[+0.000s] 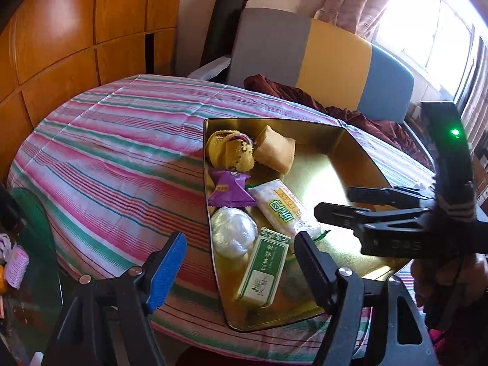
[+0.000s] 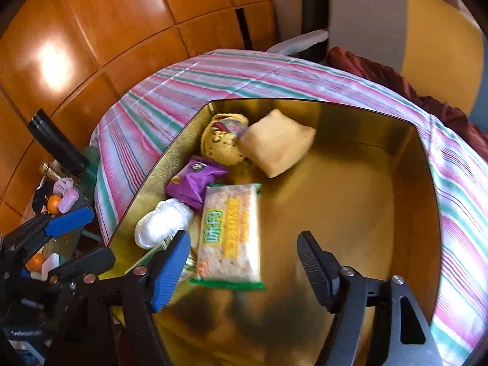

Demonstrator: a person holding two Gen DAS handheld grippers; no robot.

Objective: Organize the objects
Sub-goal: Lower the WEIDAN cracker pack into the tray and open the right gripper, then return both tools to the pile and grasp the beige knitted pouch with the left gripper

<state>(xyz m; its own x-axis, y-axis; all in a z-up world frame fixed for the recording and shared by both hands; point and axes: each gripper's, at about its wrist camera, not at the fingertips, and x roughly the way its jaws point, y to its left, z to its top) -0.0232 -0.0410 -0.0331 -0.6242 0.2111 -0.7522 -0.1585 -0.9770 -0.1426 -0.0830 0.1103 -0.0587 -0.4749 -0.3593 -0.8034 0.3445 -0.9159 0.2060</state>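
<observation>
A gold tray (image 1: 344, 164) (image 2: 366, 201) sits on a striped tablecloth (image 1: 116, 152). Along its left side lie a cookie bag (image 1: 231, 152), a tan pastry packet (image 1: 276, 149), a purple packet (image 1: 230, 190), a white wrapped ball (image 1: 233, 231), a green box (image 1: 263, 267) and a cracker packet (image 1: 282, 210) (image 2: 228, 235). My left gripper (image 1: 241, 253) is open above the green box and the ball, touching neither. My right gripper (image 2: 244, 244) (image 1: 334, 201) is open over the tray. The blurred cracker packet lies between its fingers, and the pads do not press it.
A chair (image 1: 332, 61) with a grey, yellow and blue back stands behind the table, with maroon cloth (image 1: 350, 113) draped by it. Wood panelling (image 1: 76, 30) lines the left wall. A glass side table (image 2: 67, 213) at the left holds a black flask (image 2: 58, 143), oranges and clutter.
</observation>
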